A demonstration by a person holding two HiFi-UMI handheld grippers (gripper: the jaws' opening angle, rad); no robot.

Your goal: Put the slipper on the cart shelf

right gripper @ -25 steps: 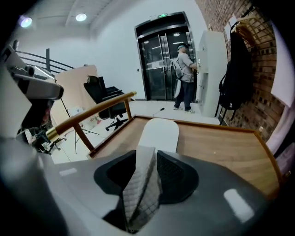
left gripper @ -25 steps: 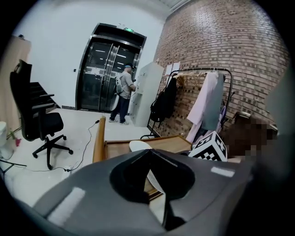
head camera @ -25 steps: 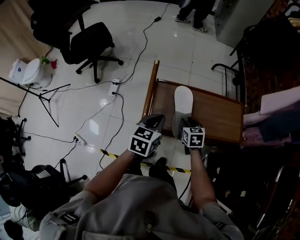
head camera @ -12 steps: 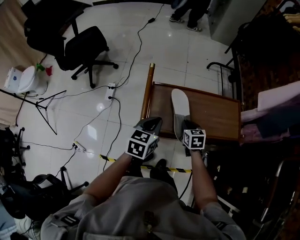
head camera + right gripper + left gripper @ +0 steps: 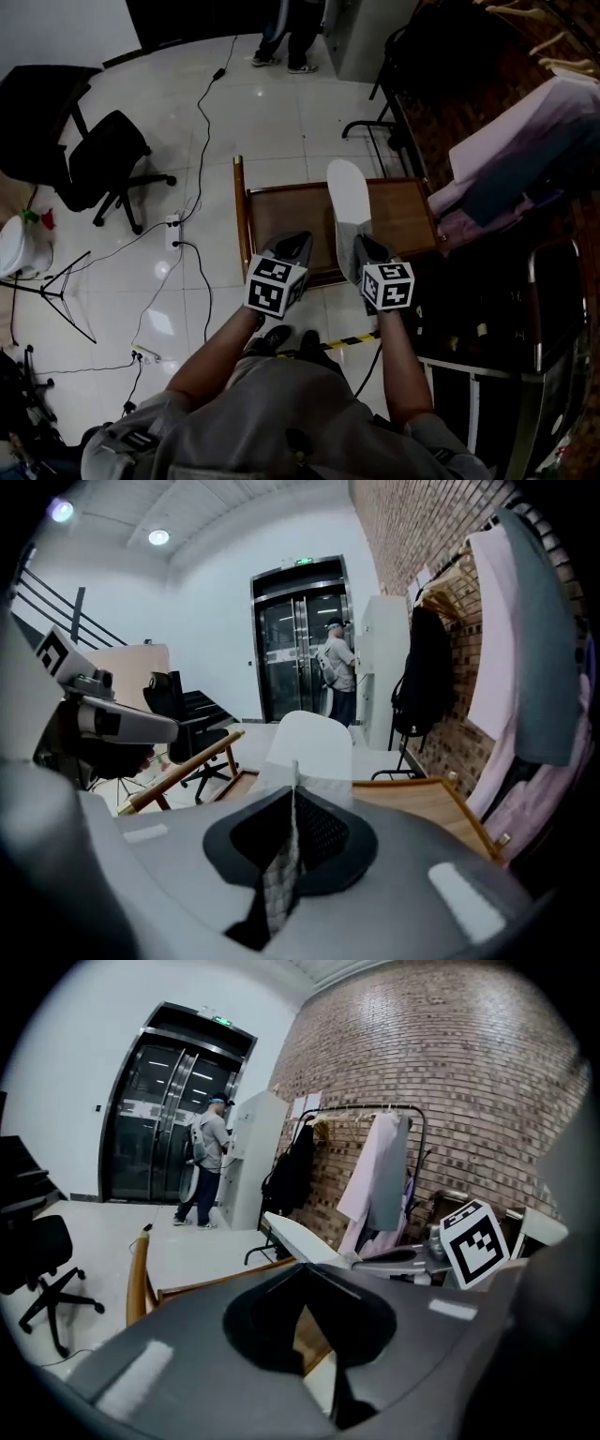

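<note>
A white slipper (image 5: pixel 349 197) with a grey checked upper hangs over the wooden cart shelf (image 5: pixel 281 214), its toe pointing away from me past the shelf's far edge. My right gripper (image 5: pixel 362 247) is shut on the grey upper at the near end; in the right gripper view the checked fabric is pinched between the jaws of the right gripper (image 5: pixel 293 797), and the slipper's white sole (image 5: pixel 314 741) rises ahead. My left gripper (image 5: pixel 296 246) hovers just left of it, shut and holding nothing. In the left gripper view the slipper (image 5: pixel 300 1239) shows to the right of the left gripper (image 5: pixel 305 1269).
The cart's wooden handle rail (image 5: pixel 239 202) runs along its left side. A clothes rack with hanging garments (image 5: pixel 525 141) stands at the right. An office chair (image 5: pixel 103 159), floor cables with a power strip (image 5: pixel 173 225) and striped tape (image 5: pixel 356 339) lie around. A person (image 5: pixel 286 37) stands at the back.
The slipper lay flat on the cart with the right gripper at its near end; now it is gripped and its toe reaches past the far edge. My head view has swung round.
</note>
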